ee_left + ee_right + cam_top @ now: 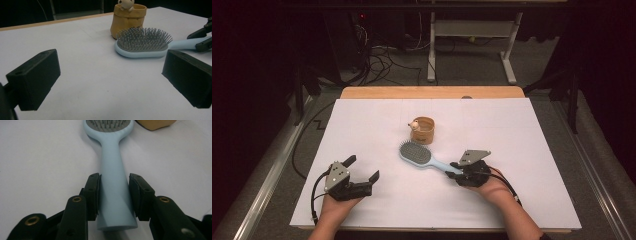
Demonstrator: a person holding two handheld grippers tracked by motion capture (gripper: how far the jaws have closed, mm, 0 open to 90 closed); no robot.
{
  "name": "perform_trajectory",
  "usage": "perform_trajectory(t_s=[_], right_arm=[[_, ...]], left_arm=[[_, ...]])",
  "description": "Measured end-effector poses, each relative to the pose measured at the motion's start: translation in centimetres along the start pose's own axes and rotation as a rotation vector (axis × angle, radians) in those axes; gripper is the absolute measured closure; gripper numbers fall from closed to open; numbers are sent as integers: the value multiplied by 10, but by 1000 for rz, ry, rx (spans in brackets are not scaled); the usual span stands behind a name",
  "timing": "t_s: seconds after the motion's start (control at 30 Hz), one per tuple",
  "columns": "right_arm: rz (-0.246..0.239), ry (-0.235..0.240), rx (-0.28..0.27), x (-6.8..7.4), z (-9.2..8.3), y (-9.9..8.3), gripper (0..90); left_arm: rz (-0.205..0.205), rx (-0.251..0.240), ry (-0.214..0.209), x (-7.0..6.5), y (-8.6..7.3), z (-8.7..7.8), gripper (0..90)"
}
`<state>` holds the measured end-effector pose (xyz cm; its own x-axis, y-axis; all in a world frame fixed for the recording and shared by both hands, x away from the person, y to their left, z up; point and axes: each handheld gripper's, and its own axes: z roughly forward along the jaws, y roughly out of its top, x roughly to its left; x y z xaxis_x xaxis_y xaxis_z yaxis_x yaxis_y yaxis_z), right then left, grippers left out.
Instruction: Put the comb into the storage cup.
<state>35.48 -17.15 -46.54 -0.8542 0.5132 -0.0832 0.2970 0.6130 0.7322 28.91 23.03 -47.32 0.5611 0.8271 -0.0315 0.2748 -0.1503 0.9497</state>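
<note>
A light blue hairbrush [416, 154] lies bristles up on the white table cover [522, 135], its head toward the middle and its handle toward the right. My right gripper [453, 170] is shut on the handle; in the right gripper view both pads [93, 192] press the sides of the hairbrush handle [112, 170] near its end. My left gripper [362, 168] rests at the front left, open and with nothing in it. In the left gripper view its jaws stand wide apart, with the hairbrush [142, 42] beyond them on the right.
A tan cup with a small animal figure on its rim [424, 130] stands just behind the brush head, close to it [128, 18]. The table's wooden far edge [432, 92] runs along the back. Cables and a desk frame lie on the floor beyond.
</note>
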Motion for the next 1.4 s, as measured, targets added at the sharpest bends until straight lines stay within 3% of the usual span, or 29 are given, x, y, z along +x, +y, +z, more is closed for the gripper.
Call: perform_trajectory(t_s=[0.97, 1.37, 1.4], right_arm=[[59, -74, -8, 17, -71, -56, 627], [81, -89, 3, 17, -75, -66, 619], [84, -96, -1, 17, -75, -66, 588]], left_arm=[[-31, -6, -4, 3, 1, -2, 6], [-20, 2, -12, 1, 1, -1, 2], [-20, -2, -12, 1, 2, -2, 2]])
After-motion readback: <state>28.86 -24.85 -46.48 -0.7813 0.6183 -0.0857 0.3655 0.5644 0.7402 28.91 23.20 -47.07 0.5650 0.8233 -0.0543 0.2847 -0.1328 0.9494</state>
